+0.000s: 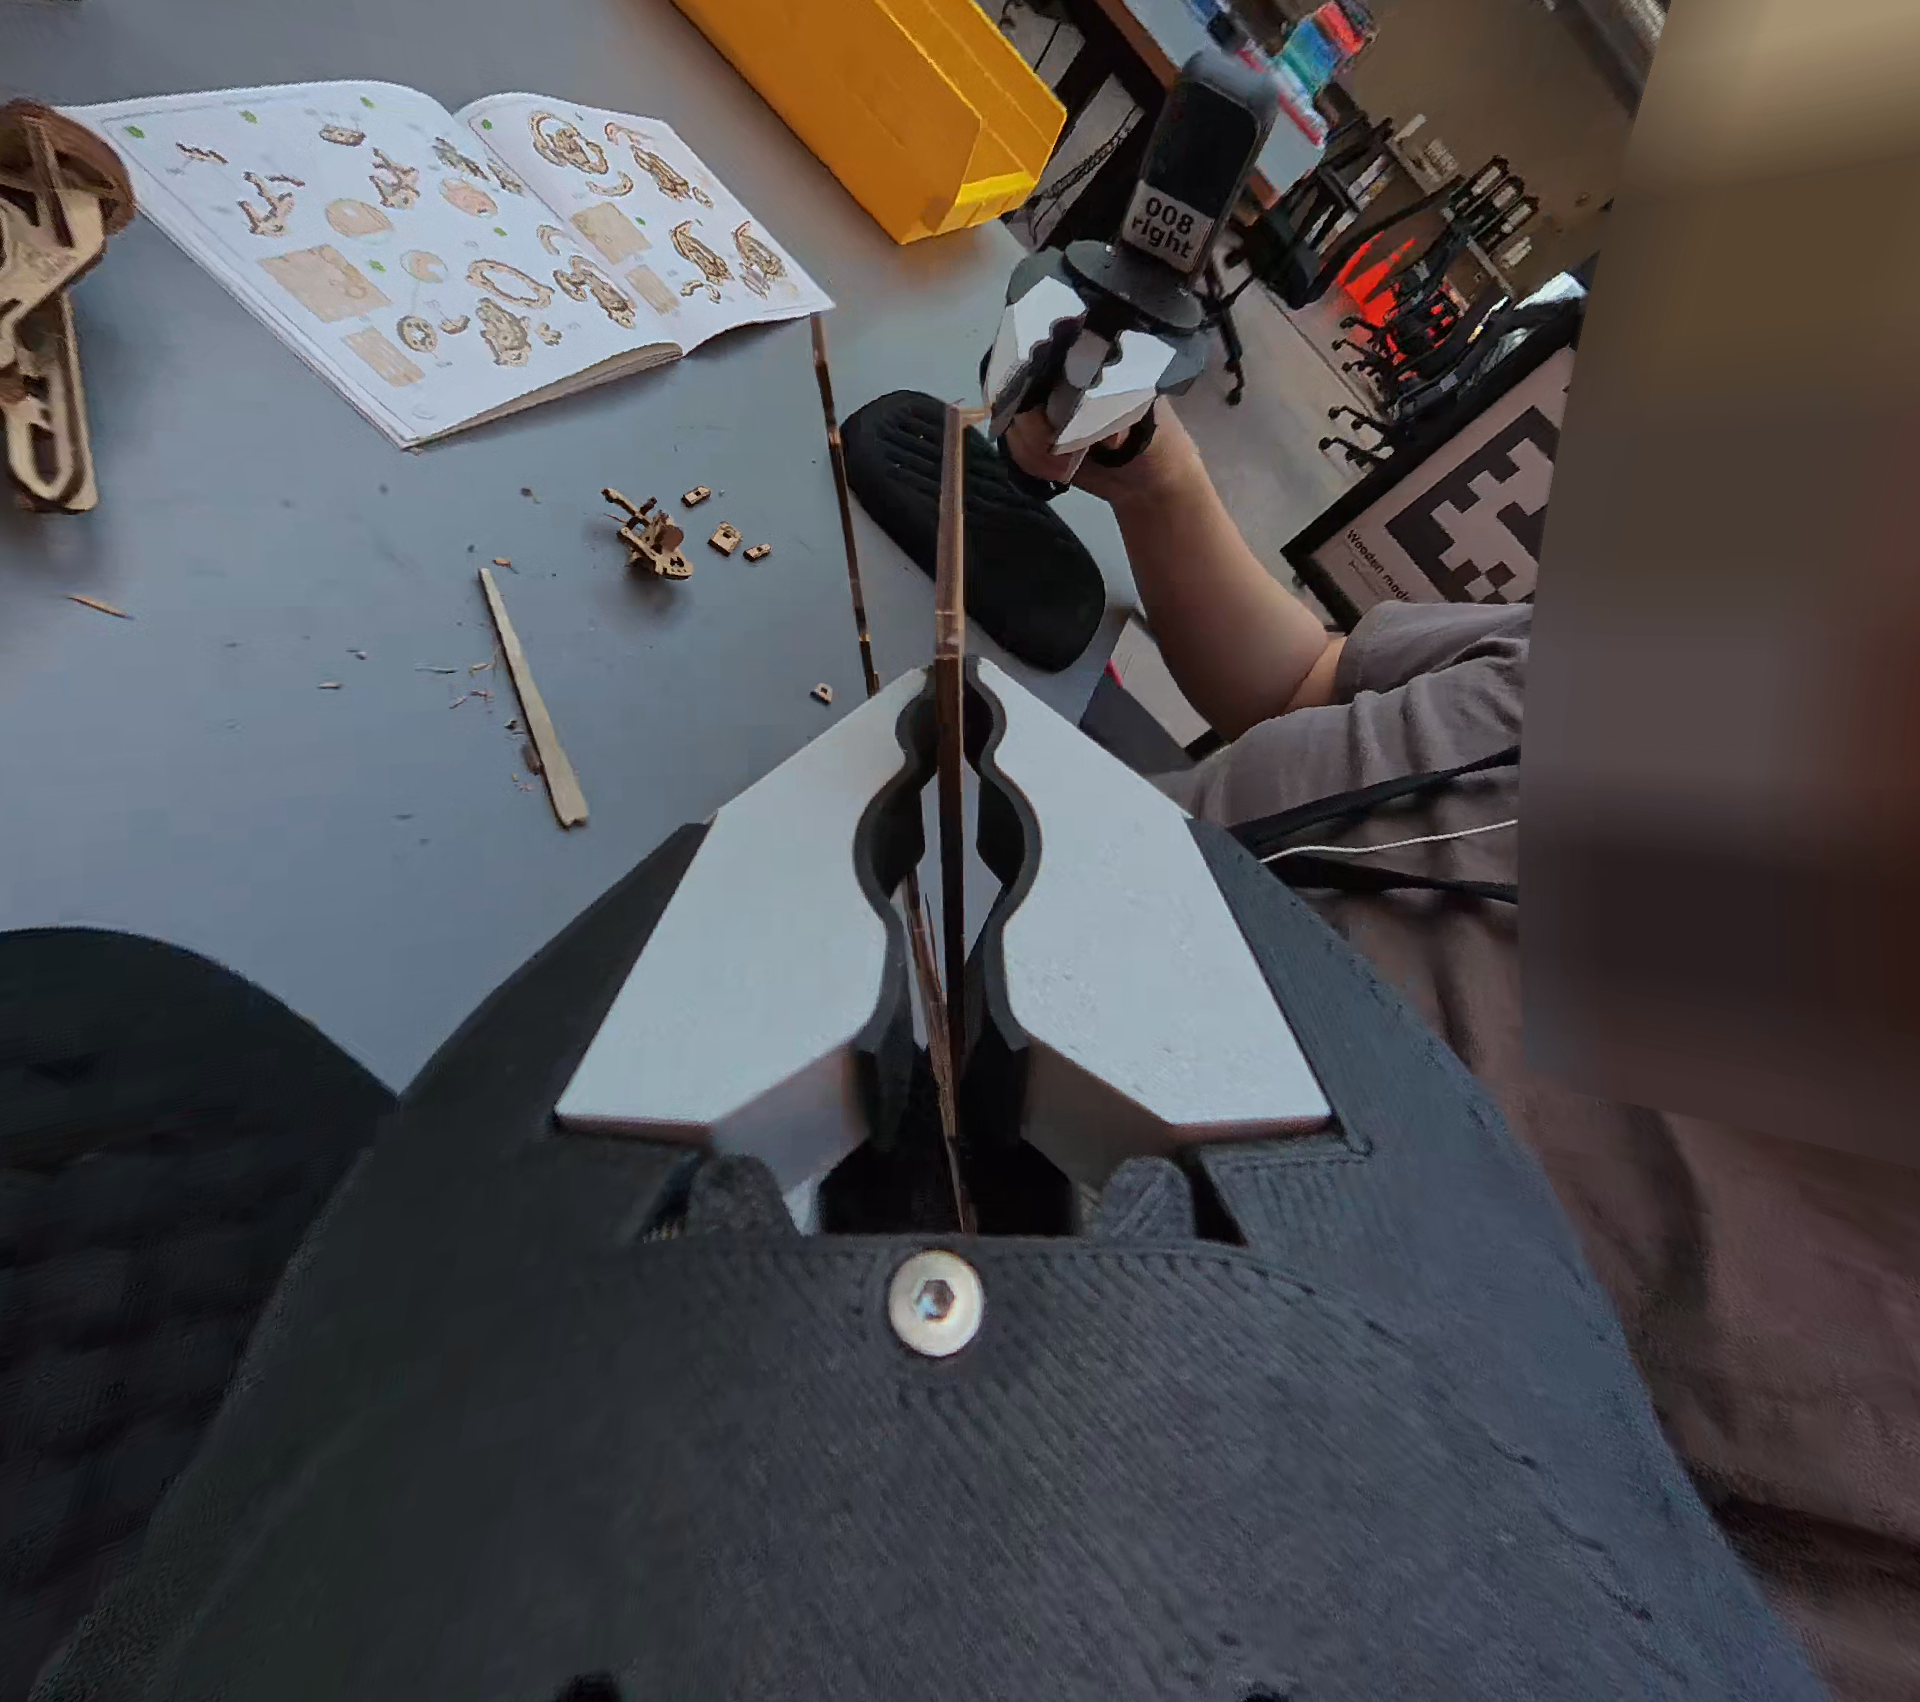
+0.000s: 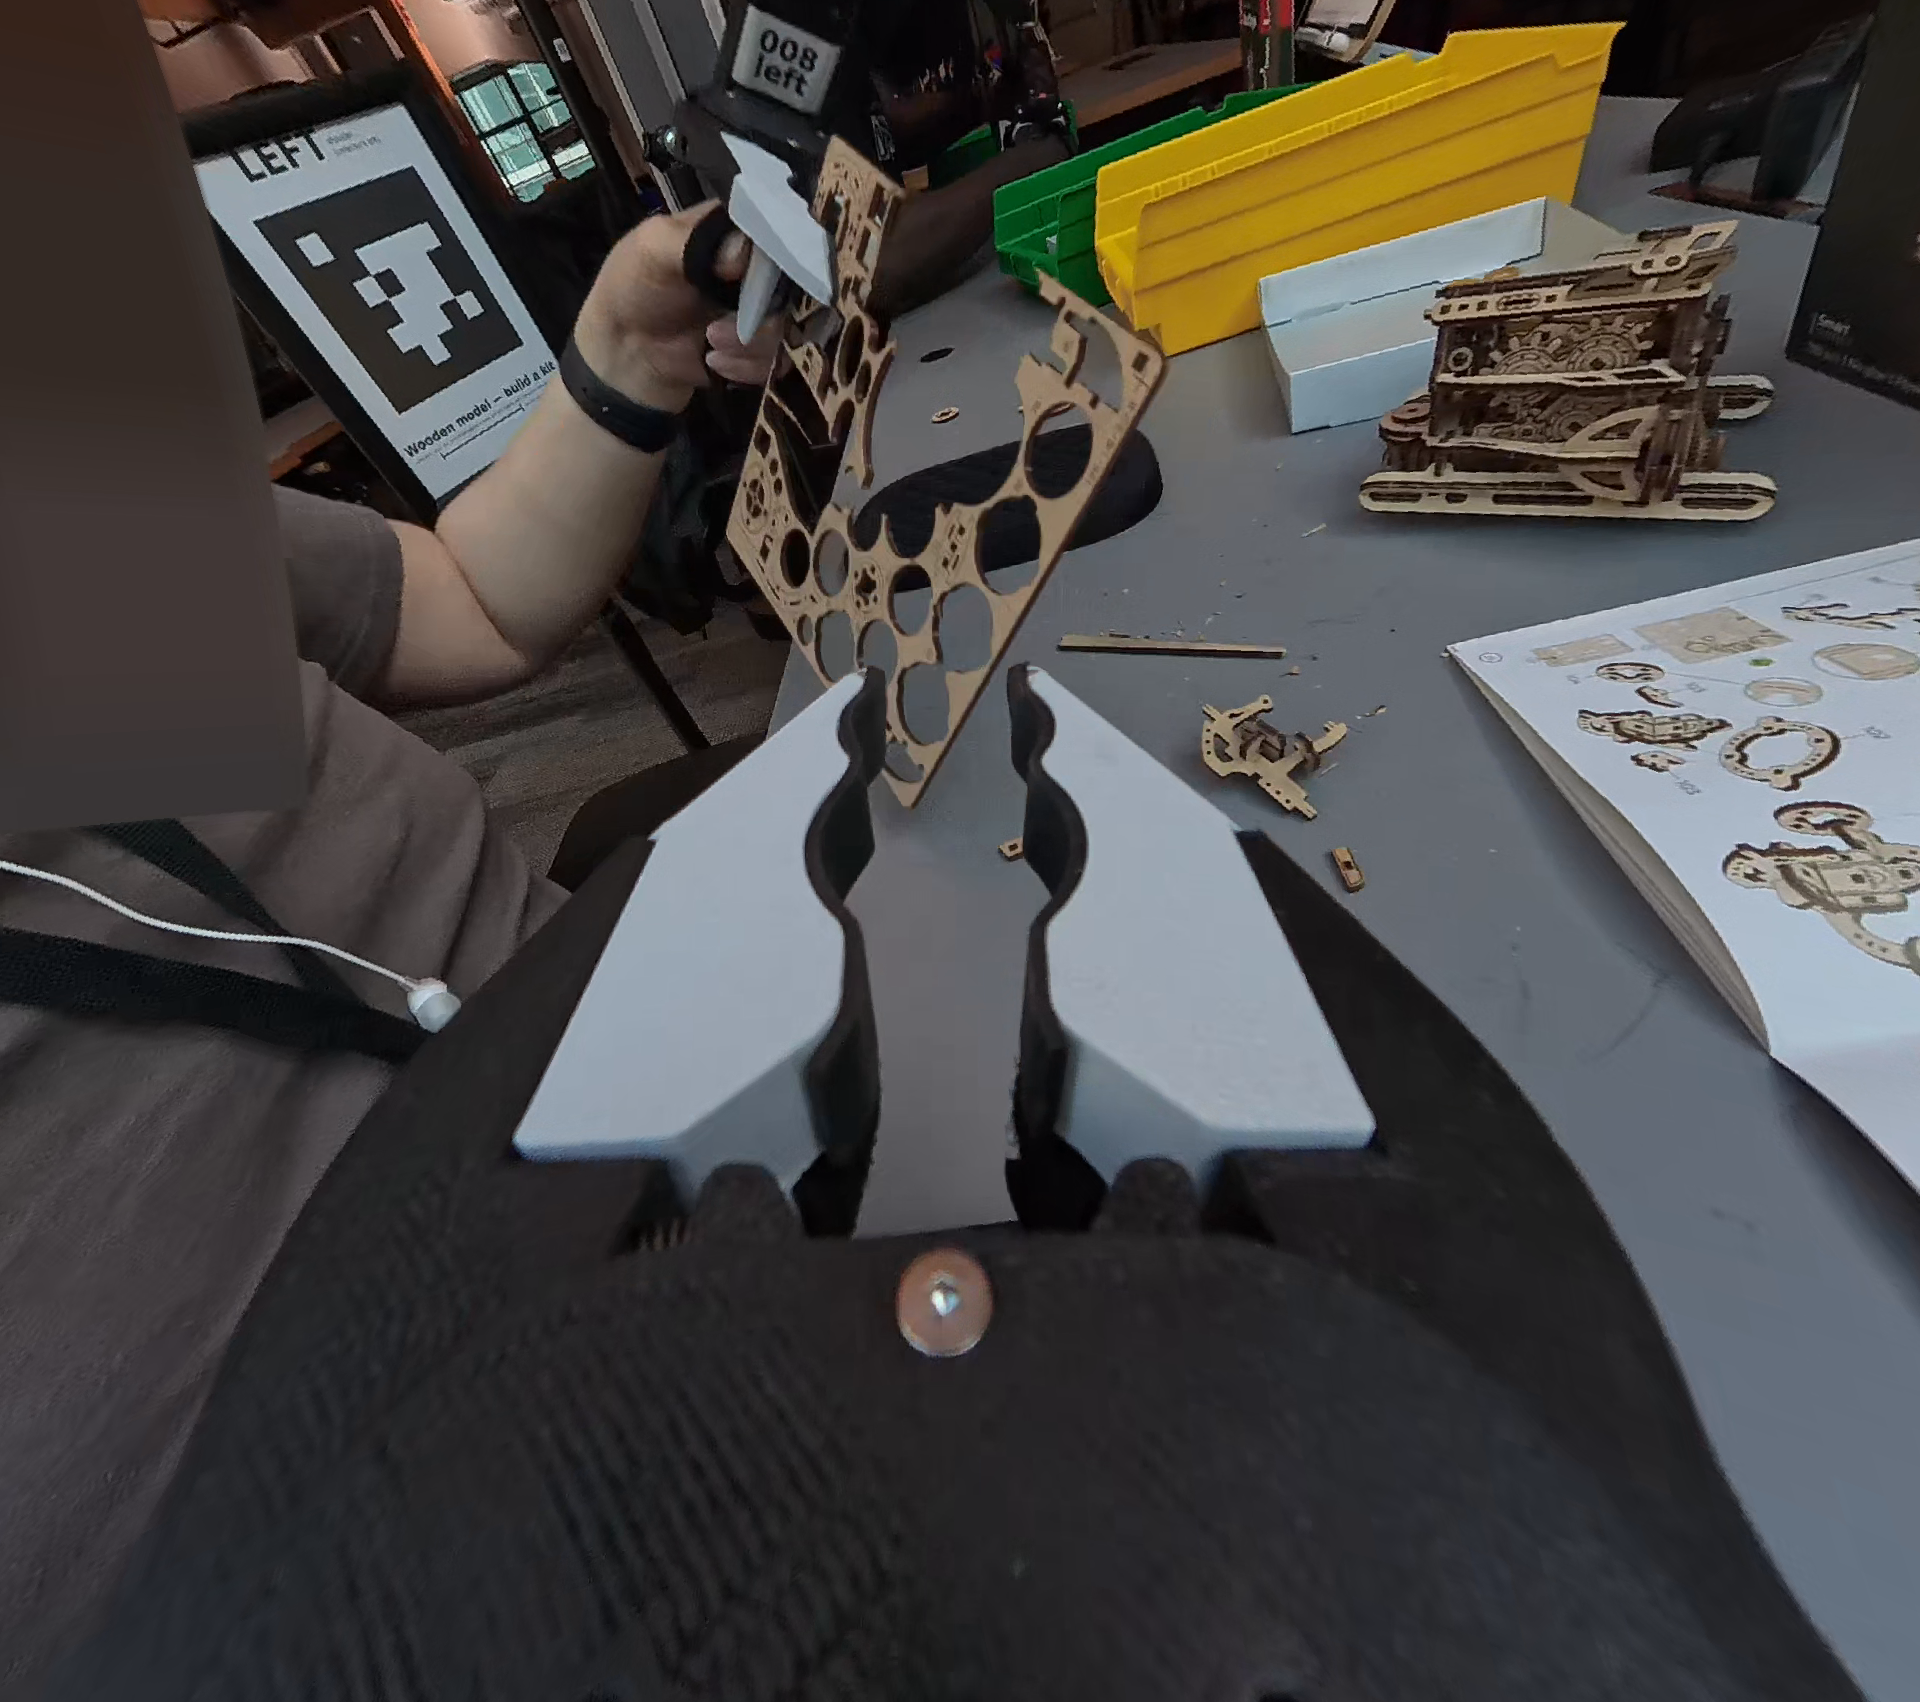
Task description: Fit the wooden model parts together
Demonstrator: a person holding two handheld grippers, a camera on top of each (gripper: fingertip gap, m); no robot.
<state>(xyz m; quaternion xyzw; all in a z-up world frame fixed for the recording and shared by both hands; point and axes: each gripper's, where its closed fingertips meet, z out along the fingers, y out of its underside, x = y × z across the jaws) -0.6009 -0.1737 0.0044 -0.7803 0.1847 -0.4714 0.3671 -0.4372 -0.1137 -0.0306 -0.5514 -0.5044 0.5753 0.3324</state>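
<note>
My left gripper (image 1: 951, 676) is shut on a thin wooden parts sheet (image 1: 949, 509), seen edge-on and held upright above the table edge. In the right wrist view the left gripper (image 2: 800, 270) grips the sheet (image 2: 1091, 405) at its top corner; the sheet has many punched-out holes. My right gripper (image 2: 940, 696) is open and empty, its tips just below the sheet's lower corner; it also shows in the left wrist view (image 1: 1081, 395). A small wooden sub-assembly (image 2: 1262, 748) lies on the grey table (image 2: 1403, 1081). A partly built wooden model (image 2: 1569, 395) stands farther back.
An open instruction booklet (image 2: 1766, 769) lies at the right. A yellow bin (image 2: 1351, 166), a green bin (image 2: 1039, 218) and a white box (image 2: 1382, 312) stand at the back. A wooden stick (image 2: 1169, 646), small loose pieces (image 2: 1347, 868) and a black pad (image 1: 977, 530) are on the table. My right fingertips sit around 20 cm from my left ones. Left tips and right tips are each some 25 cm from the partly built wooden model (image 2: 1569, 395).
</note>
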